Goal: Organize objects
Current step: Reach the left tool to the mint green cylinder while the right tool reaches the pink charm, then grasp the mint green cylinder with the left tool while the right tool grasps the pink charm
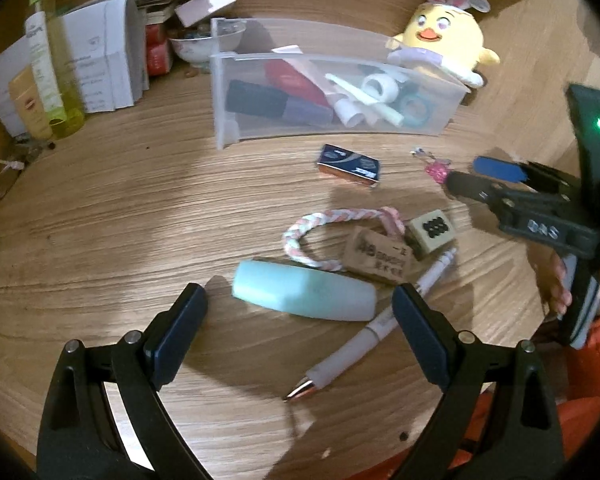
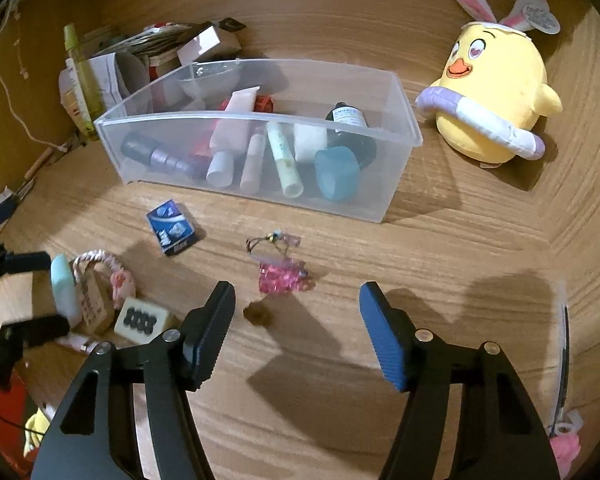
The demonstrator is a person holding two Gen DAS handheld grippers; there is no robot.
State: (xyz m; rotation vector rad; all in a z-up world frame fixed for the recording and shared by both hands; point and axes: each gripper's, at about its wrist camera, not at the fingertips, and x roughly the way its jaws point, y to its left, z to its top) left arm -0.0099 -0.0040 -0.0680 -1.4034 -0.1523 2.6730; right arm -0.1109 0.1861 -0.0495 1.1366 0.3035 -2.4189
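Left wrist view: the left gripper (image 1: 300,320) is spread wide, empty, its fingers flanking the pale mint oval case (image 1: 302,296) on the wooden table (image 1: 120,220); the clear plastic bin (image 1: 324,96) sits at twelve o'clock.

Right wrist view: the right gripper (image 2: 296,320) is released, empty; the pink crystal charm (image 2: 282,278) lies at twelve o'clock, near its fingertips.

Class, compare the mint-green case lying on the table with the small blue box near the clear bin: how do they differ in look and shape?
The mint-green case is rounded, plain and pale; the small blue box is flat, sharp-edged, dark blue and printed. The case lies between the left gripper's open fingers; the box sits nearer the clear bin, with no gripper around it. Both lie loose on the wooden table, outside the bin.
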